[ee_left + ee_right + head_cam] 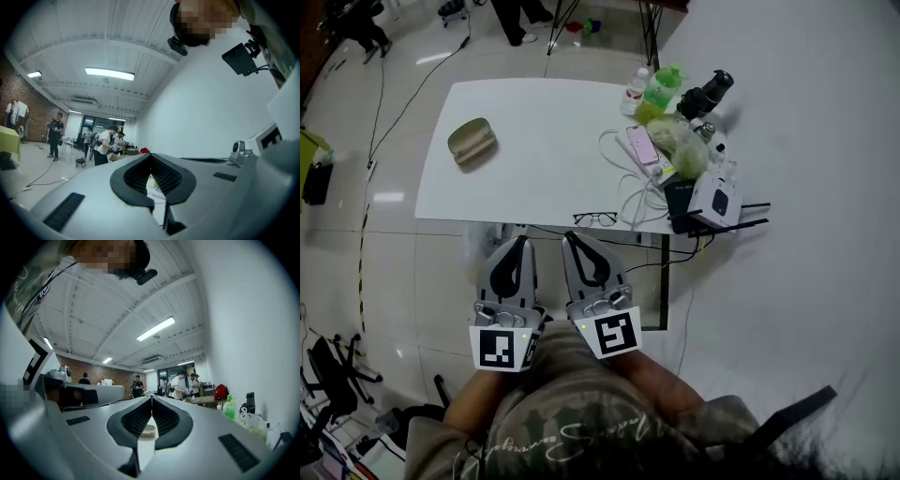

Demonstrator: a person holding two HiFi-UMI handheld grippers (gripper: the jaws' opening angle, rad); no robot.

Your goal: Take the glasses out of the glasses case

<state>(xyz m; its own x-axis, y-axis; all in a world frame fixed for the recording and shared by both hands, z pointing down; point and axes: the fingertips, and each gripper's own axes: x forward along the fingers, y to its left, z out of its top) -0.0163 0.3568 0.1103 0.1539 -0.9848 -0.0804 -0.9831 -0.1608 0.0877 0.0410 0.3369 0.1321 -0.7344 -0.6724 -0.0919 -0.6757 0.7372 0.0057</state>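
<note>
Left gripper [523, 241] first: jaws clenched, tips pressed together, nothing in them. The left gripper view shows it too, with the dark pads meeting at the tip and only open room beyond. Right gripper [571, 237] is the same, clamped shut and empty. The two sit side by side, just short of the near edge of the white table [544, 178], touching nothing on it.

In the right gripper view the tan glasses case [148, 430] peeks through the gap behind the closed tips. It is out on the tabletop and well clear of the jaws.

Now the count: two grippers, one case, one pair of glasses. The glasses [595, 218] lie out on the table at its near edge, just beyond the right gripper's tips. The olive-tan glasses case [472, 142] rests toward the far left of the table, well apart from the glasses. It looks shut, so I cannot tell what is inside.

On the right of the table there is a cluster of things. At the far end stand two bottles, a clear bottle [635, 92] and a green bottle [661, 92]. Nearer lie one pink phone [641, 144] and a crumpled plastic bag [680, 142], whose contents I cannot make out. White cables [628, 192] loop toward the near edge.
</note>
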